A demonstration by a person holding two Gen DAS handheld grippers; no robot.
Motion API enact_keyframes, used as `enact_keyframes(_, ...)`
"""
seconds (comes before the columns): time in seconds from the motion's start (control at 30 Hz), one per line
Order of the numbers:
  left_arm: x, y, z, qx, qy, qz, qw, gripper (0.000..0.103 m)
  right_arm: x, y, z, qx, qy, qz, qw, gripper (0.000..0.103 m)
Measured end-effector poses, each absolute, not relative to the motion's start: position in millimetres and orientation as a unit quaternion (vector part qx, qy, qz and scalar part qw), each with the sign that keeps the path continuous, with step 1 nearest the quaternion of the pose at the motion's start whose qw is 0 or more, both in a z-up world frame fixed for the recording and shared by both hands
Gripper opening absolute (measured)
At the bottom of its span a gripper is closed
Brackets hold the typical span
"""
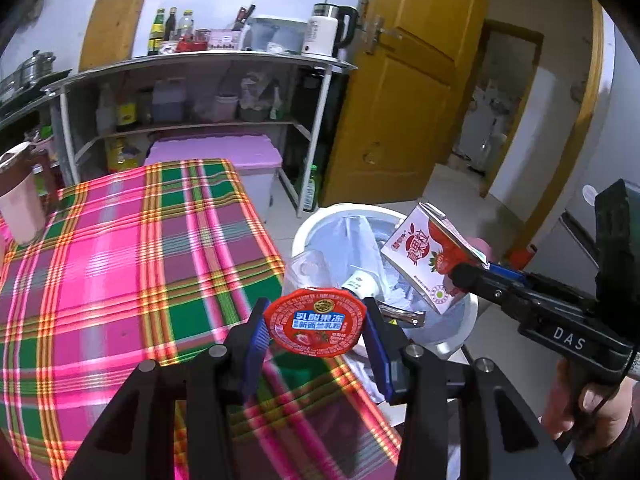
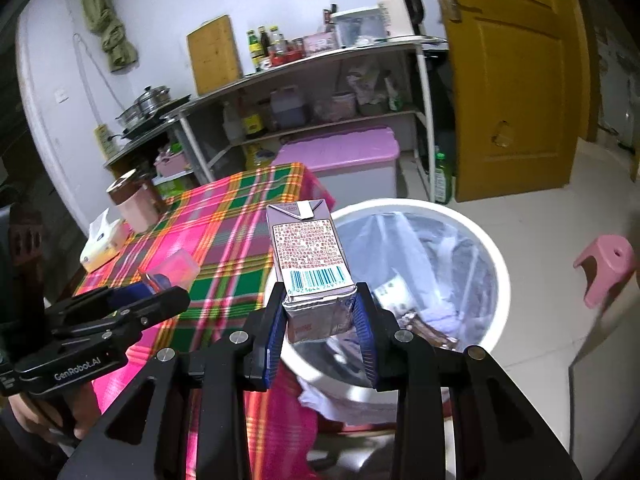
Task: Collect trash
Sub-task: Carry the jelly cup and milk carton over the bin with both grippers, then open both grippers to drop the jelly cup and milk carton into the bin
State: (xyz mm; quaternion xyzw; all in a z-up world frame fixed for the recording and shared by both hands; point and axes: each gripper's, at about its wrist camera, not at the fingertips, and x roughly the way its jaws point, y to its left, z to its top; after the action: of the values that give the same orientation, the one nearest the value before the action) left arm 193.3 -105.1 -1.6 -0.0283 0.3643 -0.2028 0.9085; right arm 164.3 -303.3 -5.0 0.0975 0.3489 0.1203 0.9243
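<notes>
My left gripper (image 1: 316, 330) is shut on a red-lidded jelly cup (image 1: 315, 321), held at the table's right edge beside the white trash bin (image 1: 456, 342). My right gripper (image 2: 320, 314) is shut on the bottom of a strawberry milk carton (image 2: 310, 252), held upright over the bin's near rim (image 2: 502, 276). In the left wrist view the carton (image 1: 424, 258) hangs over the bin in the right gripper's fingers (image 1: 464, 274). The bin is lined with a clear bag and holds several pieces of trash. The left gripper also shows in the right wrist view (image 2: 160, 290) with the clear cup (image 2: 172, 270).
The table wears a pink and green plaid cloth (image 1: 132, 264). A pink cup (image 2: 134, 200) and a tissue pack (image 2: 105, 244) sit at its far end. A metal shelf rack (image 1: 192, 92), a pink-lidded box (image 2: 344, 160), a yellow door (image 1: 404, 92) and a pink stool (image 2: 606, 266) stand around.
</notes>
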Motion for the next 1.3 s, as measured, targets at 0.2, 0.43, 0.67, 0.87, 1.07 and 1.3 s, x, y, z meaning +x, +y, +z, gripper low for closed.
enact_keyframes(0.2, 203.4, -124.8, -8.8, -0.023, 0.371, -0.219, 0.902, 0.045, 168.3, -323.0, -12.2, 0.108, 0.356, 0.101, 0.923, 0.034)
enact_keyframes(0.43, 219.2, -149.9, -21.6, -0.011, 0.384, -0.239, 0.892, 0.045, 174.7, -340.4, -25.7, 0.114, 0.371, 0.080, 0.918, 0.034)
enact_keyframes(0.67, 240.8, -168.9, -35.6, -0.003, 0.400, -0.250, 0.882, 0.045, 184.2, -352.0, -43.1, 0.114, 0.393, 0.060, 0.910, 0.034)
enact_keyframes(0.87, 257.8, -185.3, -46.5, 0.003, 0.416, -0.255, 0.873, 0.045, 192.6, -359.1, -52.5, 0.113, 0.407, 0.052, 0.905, 0.034)
enact_keyframes(1.07, 262.3, -192.7, -51.1, -0.001, 0.419, -0.263, 0.869, 0.051, 195.5, -361.5, -55.3, 0.108, 0.409, 0.050, 0.905, 0.035)
enact_keyframes(1.3, 254.4, -186.9, -47.1, -0.003, 0.413, -0.260, 0.873, 0.052, 187.8, -359.0, -49.3, 0.104, 0.401, 0.049, 0.909, 0.036)
